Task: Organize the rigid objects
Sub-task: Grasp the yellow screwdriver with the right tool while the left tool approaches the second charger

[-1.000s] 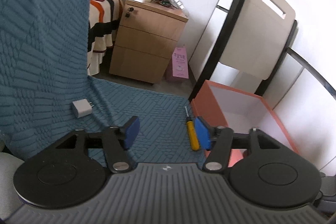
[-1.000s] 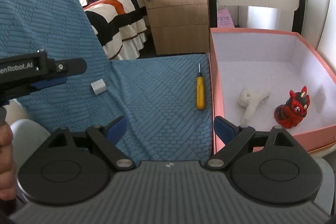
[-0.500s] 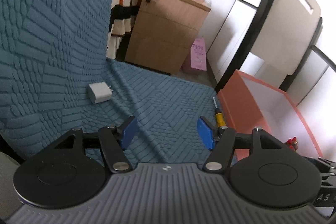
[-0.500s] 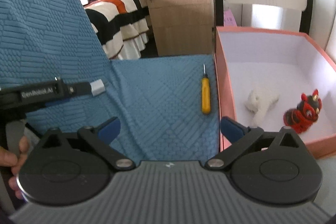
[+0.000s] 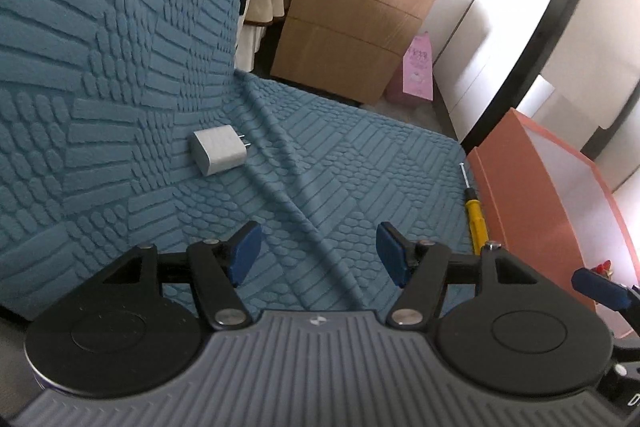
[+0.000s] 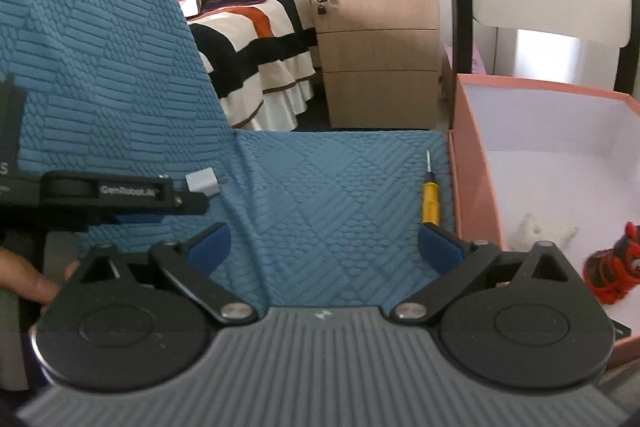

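Closer now to the white charger [image 5: 218, 150], your left gripper [image 5: 316, 253] (spread, empty) aims at it; right gripper [image 6: 324, 247], just narrowing, empty, faces the screwdriver [image 6: 431, 199] beside the pink box [image 6: 472, 183].

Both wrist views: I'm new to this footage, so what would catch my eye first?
Probably the salmon-pink box at the right, with a red toy figure and a pale one inside. Next, the yellow screwdriver lying on the blue textured cover just beside the box, and the white charger plug further left on that cover.
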Action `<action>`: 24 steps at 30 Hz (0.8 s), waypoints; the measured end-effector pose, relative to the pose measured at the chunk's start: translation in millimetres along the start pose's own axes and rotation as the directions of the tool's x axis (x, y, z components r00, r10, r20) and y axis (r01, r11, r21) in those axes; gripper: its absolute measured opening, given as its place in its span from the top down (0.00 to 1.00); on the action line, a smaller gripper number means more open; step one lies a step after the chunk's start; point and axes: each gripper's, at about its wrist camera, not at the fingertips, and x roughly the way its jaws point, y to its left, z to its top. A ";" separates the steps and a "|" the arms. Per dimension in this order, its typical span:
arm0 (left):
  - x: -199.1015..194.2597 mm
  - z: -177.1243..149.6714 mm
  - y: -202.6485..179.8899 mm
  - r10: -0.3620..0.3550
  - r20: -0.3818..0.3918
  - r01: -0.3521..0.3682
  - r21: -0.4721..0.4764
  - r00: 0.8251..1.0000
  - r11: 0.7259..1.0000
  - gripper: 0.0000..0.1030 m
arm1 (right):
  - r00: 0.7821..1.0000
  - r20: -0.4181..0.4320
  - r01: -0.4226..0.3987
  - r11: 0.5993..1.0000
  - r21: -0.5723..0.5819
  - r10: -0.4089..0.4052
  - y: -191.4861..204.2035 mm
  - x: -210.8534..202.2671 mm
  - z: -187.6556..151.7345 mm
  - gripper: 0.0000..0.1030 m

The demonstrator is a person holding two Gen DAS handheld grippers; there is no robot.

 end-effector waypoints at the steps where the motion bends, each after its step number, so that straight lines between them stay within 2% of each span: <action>1: 3.2 1.8 0.5 0.006 -0.002 -0.006 0.005 1.000 1.000 0.33 | 1.000 -0.002 0.008 1.000 -0.006 -0.008 2.0 2.5 2.4 0.12; 3: 8.5 5.2 0.2 0.021 -0.006 -0.020 0.020 1.000 1.000 0.33 | 1.000 -0.010 0.026 1.000 -0.011 -0.026 5.8 5.9 7.7 0.29; 8: 17.6 11.4 -1.8 0.031 -0.002 -0.031 0.043 1.000 0.999 0.33 | 0.997 0.022 0.069 0.997 -0.025 -0.069 12.0 1.4 15.0 0.33; 13: 28.9 19.3 2.6 0.082 0.004 -0.082 0.057 0.997 0.995 0.33 | 0.995 0.017 0.100 0.994 -0.035 -0.099 14.6 15.3 17.4 0.43; 16: 37.9 25.9 8.5 0.115 0.007 -0.115 0.040 0.993 0.993 0.33 | 0.991 0.017 0.133 0.990 -0.058 -0.132 15.2 31.5 13.6 0.50; 20: 49.5 34.6 16.5 0.173 0.021 -0.173 0.006 0.985 0.985 0.34 | 0.980 -0.014 0.197 0.973 -0.123 -0.200 14.6 63.8 3.4 0.74; 24: 60.5 40.3 25.9 0.203 0.020 -0.203 -0.031 0.979 0.979 0.34 | 0.956 -0.038 0.277 0.940 -0.201 -0.290 13.1 92.8 -10.4 0.75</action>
